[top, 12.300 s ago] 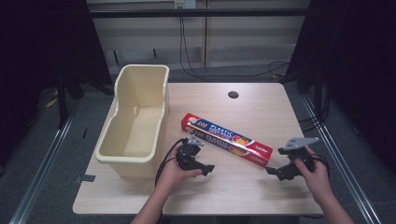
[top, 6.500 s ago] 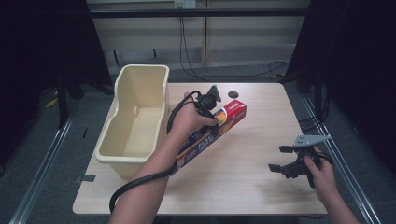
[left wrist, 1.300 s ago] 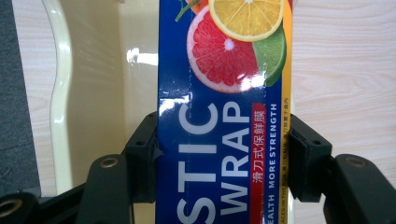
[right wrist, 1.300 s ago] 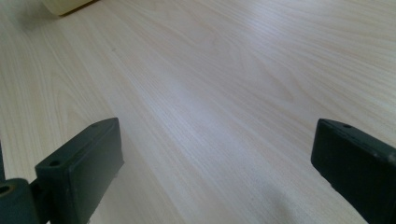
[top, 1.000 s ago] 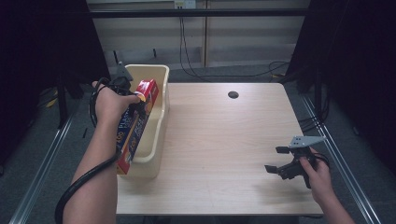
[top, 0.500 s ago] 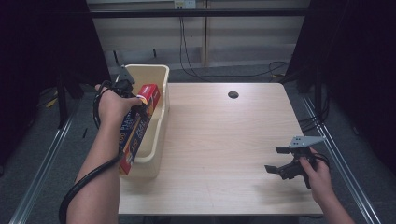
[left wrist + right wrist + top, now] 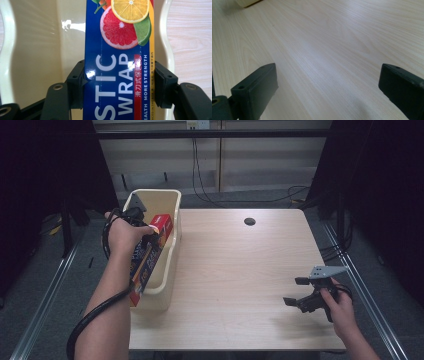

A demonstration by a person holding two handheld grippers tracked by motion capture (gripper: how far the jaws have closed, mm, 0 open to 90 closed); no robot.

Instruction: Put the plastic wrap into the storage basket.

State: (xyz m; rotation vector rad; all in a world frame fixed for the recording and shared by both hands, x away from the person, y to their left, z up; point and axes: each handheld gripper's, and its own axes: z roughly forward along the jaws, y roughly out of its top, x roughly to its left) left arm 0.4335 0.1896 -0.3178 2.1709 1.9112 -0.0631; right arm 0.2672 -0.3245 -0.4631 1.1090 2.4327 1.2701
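High view first: the pale wooden table [image 7: 240, 285] lies bare across its middle, and the cream plastic bin [image 7: 172, 227] stands at its left edge, long side running away from me. The biggest change is where the plastic wrap box [image 7: 150, 257] now is. Some seconds back it lay flat on the table between my two grippers; then I lifted it by one end and swung it across, and over the last second I have brought it lower over the bin. Now it slants with its red end cap up near the bin's far half and its lower end reaching down past the near rim; whether that end is inside the bin or just outside its near wall I cannot tell from here.

My left gripper [image 7: 142, 227] is clamped across the box's width. In the left gripper view both black pads press the blue printed face's two edges, with the bin's glossy inner wall [image 7: 37, 50] right behind it, so the box is lined up with the trough.

My right gripper [image 7: 302, 295] sits by the table's right edge where it was a second ago, jaws spread wide over bare wood, pinching nothing.

I judge the carry nearly finished: what remains is lowering the box in and letting go.
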